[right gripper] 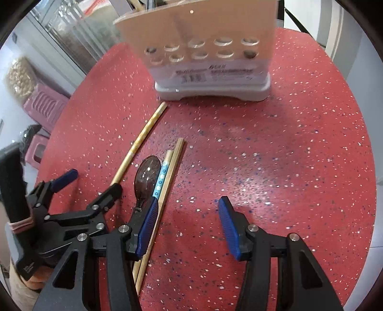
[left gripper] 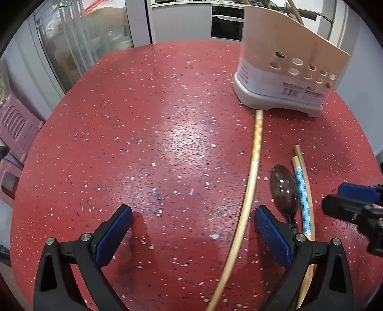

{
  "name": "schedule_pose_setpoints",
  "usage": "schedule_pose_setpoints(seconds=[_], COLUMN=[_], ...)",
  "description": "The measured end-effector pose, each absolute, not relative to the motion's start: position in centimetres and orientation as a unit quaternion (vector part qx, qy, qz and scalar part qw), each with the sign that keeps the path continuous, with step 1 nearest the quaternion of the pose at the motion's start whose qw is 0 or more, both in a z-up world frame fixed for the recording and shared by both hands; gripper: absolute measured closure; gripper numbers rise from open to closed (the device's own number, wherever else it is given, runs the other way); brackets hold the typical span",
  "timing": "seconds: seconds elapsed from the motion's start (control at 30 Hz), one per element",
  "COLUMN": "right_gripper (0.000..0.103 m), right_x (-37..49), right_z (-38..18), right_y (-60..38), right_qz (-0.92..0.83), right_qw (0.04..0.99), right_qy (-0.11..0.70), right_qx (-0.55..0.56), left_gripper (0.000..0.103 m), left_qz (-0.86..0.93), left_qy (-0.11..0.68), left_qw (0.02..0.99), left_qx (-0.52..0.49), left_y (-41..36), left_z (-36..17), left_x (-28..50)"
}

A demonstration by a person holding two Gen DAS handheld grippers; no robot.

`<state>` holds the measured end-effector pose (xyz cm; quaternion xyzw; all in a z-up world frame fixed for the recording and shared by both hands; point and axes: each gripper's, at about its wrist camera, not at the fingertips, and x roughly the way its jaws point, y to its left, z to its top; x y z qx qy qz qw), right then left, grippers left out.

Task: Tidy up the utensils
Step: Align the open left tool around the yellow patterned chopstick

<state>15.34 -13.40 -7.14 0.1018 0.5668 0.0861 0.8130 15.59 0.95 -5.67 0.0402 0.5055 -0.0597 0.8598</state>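
On the red speckled table point(left gripper: 143, 119), seen from my left wrist, my left gripper point(left gripper: 191, 229) hangs with jaws apart and empty; the yellow-patterned chopstick point(left gripper: 251, 177) runs lengthwise between its fingers, pointing away toward the utensil holder point(left gripper: 287, 71). From my right wrist, my right gripper point(right gripper: 189, 222) is likewise spread and empty, with the spoon point(right gripper: 147, 174) and blue-patterned chopstick point(right gripper: 161, 178) just beside its left finger. My left looks nearer the yellow one.

I'm in a kitchen: a built-in oven point(left gripper: 226, 22) sits behind my red speckled table point(left gripper: 143, 119), beside glass-fronted cabinets point(left gripper: 79, 40).
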Motion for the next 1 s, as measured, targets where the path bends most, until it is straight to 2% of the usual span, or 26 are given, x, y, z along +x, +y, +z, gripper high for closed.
schedule_pose_setpoints(seconds=[0.37, 0.4, 0.47, 0.53, 0.9, 1.0], right_gripper=[0.057, 0.059, 0.070, 0.072, 0.072, 0.072], right_x=[15.6, 15.6, 15.6, 15.6, 15.0, 14.8], right_z=[-7.3, -7.2, -7.0, -7.0, -7.2, -7.4], right_y=[-10.1, -9.9, -9.2, -8.6, -8.8, -8.3], right_qz=[0.046, 0.046, 0.052, 0.057, 0.062, 0.074], right_qw=[0.819, 0.819, 0.819, 0.821, 0.813, 0.812], right_qy=[0.570, 0.571, 0.570, 0.568, 0.579, 0.577], right_qx=[0.042, 0.041, 0.029, 0.013, 0.020, 0.033], left_gripper=[0.000, 0.000, 0.000, 0.000, 0.001, 0.010], left_qz=[-0.052, -0.052, -0.054, -0.056, -0.080, -0.092], left_qy=[0.500, 0.498, 0.495, 0.492, 0.477, 0.481], left_qw=[0.864, 0.865, 0.867, 0.868, 0.871, 0.869], left_qx=[0.033, 0.034, 0.039, 0.045, 0.080, 0.067], left_y=[4.0, 4.1, 3.9, 3.9, 2.1, 2.0], left_z=[-6.2, -6.2, -6.3, -6.3, -5.5, -5.4], left_x=[16.3, 16.3, 16.2, 16.0, 14.2, 13.8])
